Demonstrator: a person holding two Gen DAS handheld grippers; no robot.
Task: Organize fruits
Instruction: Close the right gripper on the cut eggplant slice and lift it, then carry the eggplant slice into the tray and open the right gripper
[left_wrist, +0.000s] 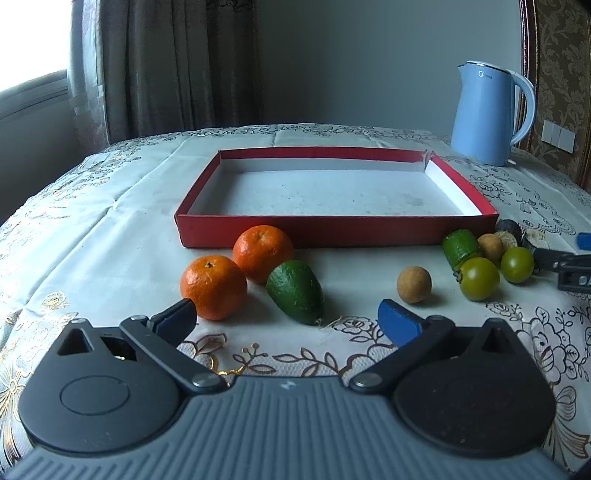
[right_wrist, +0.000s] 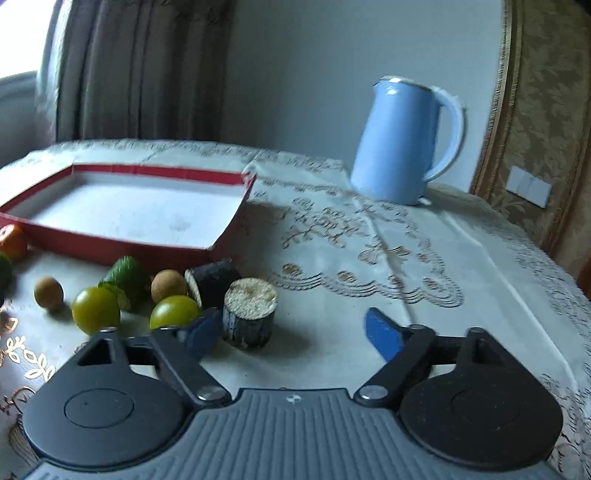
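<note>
Orange mandarin touches spread left tool; right tool spread too.

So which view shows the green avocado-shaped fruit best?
The left wrist view: the green avocado-shaped fruit lies whole and sharp beside two oranges. The right wrist view catches only a dark green sliver at its left edge.

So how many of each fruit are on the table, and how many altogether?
Tangerines: 2
Green avocado-like fruits: 2
Brown longans: 2
Green tomato-like fruits: 2
Sugarcane-like pieces: 2
Total: 10
</note>
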